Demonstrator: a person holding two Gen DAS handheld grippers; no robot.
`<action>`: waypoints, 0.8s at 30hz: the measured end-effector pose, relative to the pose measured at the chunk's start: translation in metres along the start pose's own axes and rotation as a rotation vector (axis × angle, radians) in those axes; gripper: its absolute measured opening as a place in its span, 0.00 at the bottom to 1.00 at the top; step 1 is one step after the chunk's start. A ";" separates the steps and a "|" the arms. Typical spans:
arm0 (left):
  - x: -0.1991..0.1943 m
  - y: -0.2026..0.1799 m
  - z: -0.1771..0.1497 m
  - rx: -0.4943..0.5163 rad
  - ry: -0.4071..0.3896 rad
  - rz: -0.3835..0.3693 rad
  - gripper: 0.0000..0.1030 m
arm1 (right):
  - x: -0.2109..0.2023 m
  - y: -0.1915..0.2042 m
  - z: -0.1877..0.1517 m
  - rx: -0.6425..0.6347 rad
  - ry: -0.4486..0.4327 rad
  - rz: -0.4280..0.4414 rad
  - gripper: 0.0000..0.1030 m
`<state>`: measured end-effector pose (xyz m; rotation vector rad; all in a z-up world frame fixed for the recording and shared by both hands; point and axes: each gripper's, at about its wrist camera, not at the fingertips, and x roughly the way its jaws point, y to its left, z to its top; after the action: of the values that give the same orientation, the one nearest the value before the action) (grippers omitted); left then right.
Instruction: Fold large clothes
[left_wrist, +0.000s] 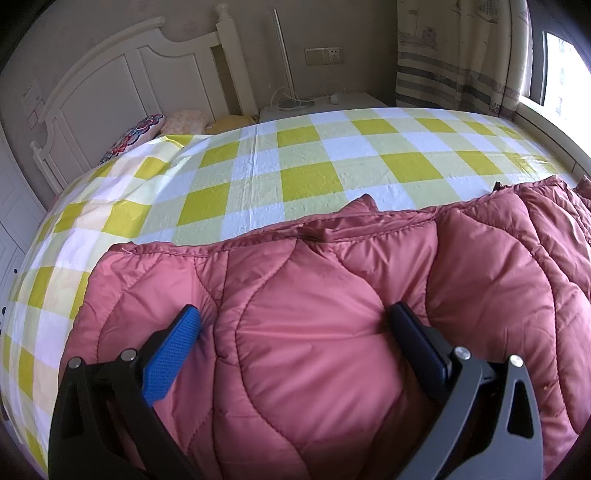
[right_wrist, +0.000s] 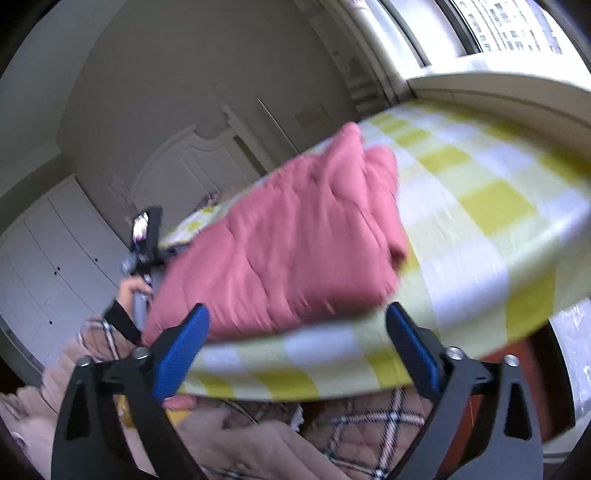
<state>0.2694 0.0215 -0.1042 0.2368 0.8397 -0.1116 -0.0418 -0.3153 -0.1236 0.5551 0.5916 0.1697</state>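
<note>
A pink quilted padded coat (left_wrist: 332, 314) lies folded on the yellow and white checked bed sheet (left_wrist: 295, 166), near the bed's front edge. My left gripper (left_wrist: 295, 317) stands wide open over the coat, its fingertips (left_wrist: 188, 325) sunk into the padding, with a puff of coat bulging between them. The tilted, blurred right wrist view shows the coat (right_wrist: 295, 236) as a thick bundle. There my right gripper (right_wrist: 297, 314) hangs open in the air before the bed's edge, holding nothing. The left gripper (right_wrist: 144, 236) rests at the coat's left end, held by a hand (right_wrist: 129, 288).
A white headboard (left_wrist: 122, 85) and pillows (left_wrist: 140, 133) are at the far left of the bed. A nightstand (left_wrist: 321, 105) and a curtain (left_wrist: 458, 51) stand behind it. A window (right_wrist: 498, 22), white wardrobe doors (right_wrist: 55, 258) and the person's plaid clothing (right_wrist: 369, 424) show too.
</note>
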 end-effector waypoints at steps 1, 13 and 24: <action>0.000 0.000 0.000 0.000 0.000 -0.001 0.98 | 0.006 -0.004 -0.002 0.018 0.010 -0.008 0.86; 0.000 0.000 0.000 -0.001 -0.002 0.000 0.98 | 0.032 0.002 0.005 0.068 0.042 -0.001 0.85; 0.001 0.001 0.000 -0.003 -0.001 0.000 0.98 | 0.109 0.023 0.047 0.283 0.021 -0.055 0.86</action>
<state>0.2706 0.0226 -0.1046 0.2345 0.8386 -0.1103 0.0744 -0.2835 -0.1312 0.8100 0.6557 0.0393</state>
